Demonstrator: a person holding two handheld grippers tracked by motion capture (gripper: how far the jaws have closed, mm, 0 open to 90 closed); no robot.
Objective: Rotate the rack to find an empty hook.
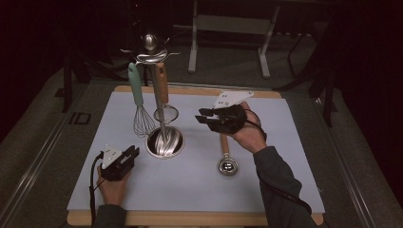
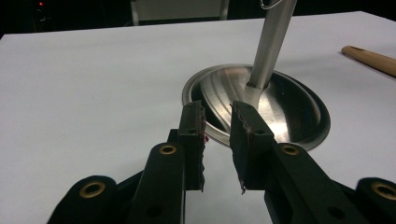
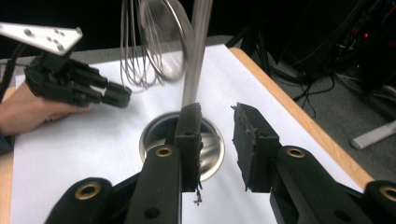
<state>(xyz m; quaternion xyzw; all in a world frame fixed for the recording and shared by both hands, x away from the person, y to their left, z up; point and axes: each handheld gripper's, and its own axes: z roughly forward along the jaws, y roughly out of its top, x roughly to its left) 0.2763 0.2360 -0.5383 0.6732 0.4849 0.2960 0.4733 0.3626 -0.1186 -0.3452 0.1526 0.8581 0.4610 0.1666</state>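
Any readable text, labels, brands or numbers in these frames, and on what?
None can be read. The whisk, the ladle, the stand, the mat and both grippers, left and right, bear no legible lettering.

A pale blue-white mat [image 1: 199,180] covers the light wood tabletop [image 1: 190,219]. The whisk [image 1: 139,102] has a mint-green handle; the strainer [image 1: 164,95] and ladle [image 1: 226,156] have tan wooden ones. The stand [image 1: 164,141] is shiny silver steel. Both grippers are black with grey plates.
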